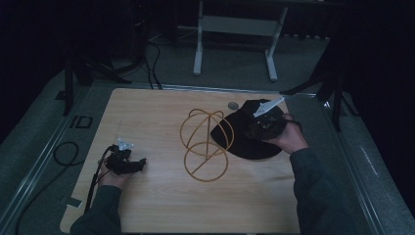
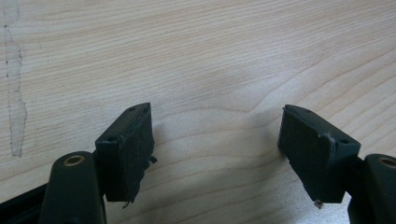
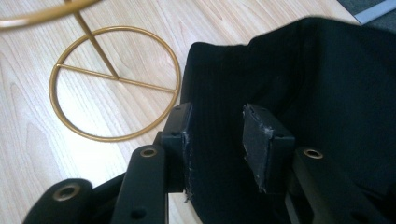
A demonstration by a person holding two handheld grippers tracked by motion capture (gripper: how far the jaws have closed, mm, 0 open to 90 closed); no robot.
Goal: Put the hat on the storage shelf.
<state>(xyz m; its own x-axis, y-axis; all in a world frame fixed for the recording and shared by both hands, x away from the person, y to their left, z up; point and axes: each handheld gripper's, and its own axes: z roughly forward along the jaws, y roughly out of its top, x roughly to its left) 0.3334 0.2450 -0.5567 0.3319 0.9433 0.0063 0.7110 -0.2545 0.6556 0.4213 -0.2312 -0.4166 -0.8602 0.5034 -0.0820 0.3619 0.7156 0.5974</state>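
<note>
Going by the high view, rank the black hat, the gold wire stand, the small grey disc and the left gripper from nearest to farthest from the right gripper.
1. Black hat: directly under the right gripper, at the table's right.
2. Small grey disc: just beyond the hat, toward the far edge.
3. Gold wire stand: mid-table, left of the hat; close to the disc's rank, hard to separate.
4. Left gripper: far left, near edge.

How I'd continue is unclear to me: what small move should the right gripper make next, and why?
Probably lower the right gripper slightly and close on the black fabric hat. Its jaws stand apart above the fabric, gripping nothing, and the hat lies beside the gold wire stand, not on it.
</note>
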